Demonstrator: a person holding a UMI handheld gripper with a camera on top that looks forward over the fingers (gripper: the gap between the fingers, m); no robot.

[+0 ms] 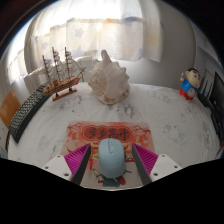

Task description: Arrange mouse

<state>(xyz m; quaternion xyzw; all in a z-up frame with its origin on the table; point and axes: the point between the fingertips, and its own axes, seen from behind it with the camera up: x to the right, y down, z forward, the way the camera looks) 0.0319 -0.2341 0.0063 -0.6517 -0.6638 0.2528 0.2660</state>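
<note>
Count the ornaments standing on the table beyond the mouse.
3: a model ship far left, a large seashell in the middle, a cartoon figurine far right. Others may be hidden.

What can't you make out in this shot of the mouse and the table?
- mouse, gripper view: front end cut off between the fingers; whether the gripper presses it is unclear.
- mat: pattern too small to read.
- keyboard: keys blurred.
- figurine: details too small.
</note>
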